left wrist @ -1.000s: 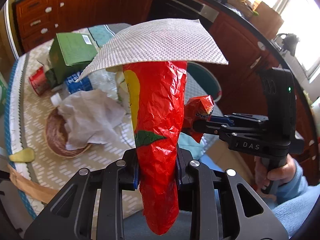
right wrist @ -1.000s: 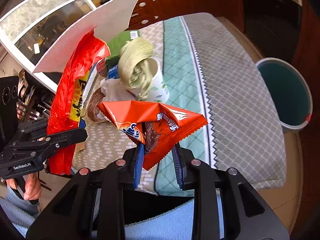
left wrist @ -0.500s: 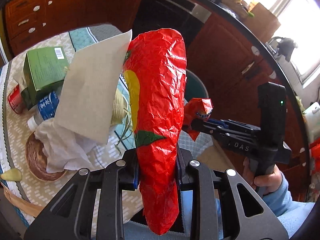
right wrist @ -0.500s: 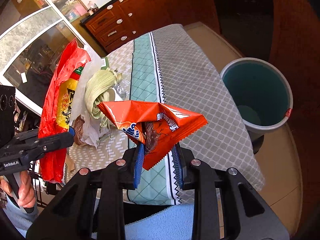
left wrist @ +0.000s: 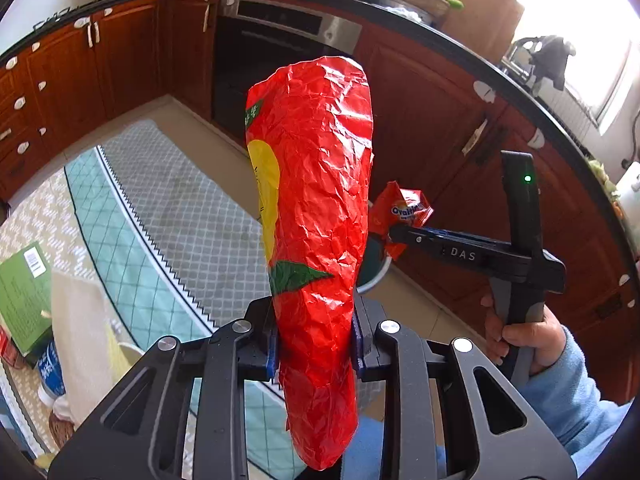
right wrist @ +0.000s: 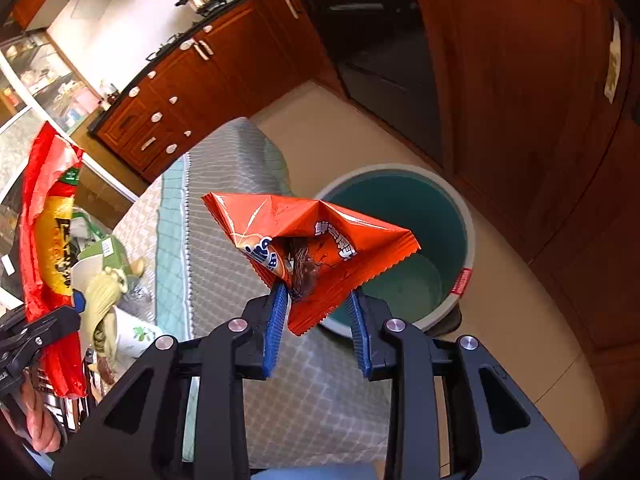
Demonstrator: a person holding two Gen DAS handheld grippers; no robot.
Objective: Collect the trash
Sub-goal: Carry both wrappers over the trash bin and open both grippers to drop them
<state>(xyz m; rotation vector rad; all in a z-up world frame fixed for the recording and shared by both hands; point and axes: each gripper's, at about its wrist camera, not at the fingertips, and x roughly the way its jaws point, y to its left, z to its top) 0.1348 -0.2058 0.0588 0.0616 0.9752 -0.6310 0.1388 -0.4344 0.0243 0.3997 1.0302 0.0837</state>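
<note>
My left gripper (left wrist: 316, 332) is shut on a long crumpled red snack bag (left wrist: 316, 184) that stands upright between its pads. In the right wrist view the same red bag (right wrist: 48, 216) shows at the far left. My right gripper (right wrist: 316, 308) has a folded orange wrapper (right wrist: 320, 224) between its blue pads; the jaws are opening, and the wrapper still touches both pads. Directly beyond and below that wrapper stands a teal bin (right wrist: 468, 232) on the floor, with its mouth open. From the left wrist view the right gripper (left wrist: 394, 236) and its wrapper (left wrist: 404, 210) hang just right of the red bag.
A table with a patterned cloth (right wrist: 224, 248) lies to the left of the bin, carrying a green box (left wrist: 20, 292), a paper towel (left wrist: 80, 340), corn husk (right wrist: 106, 288) and a cup (right wrist: 132, 332). Dark wood cabinets and an oven ring the room. A hand (left wrist: 520, 336) grips the right handle.
Both grippers swung away from the table clutter toward the bin. The paper towel slid off the top of the red bag and dropped to the left. The bin now sits behind the orange wrapper.
</note>
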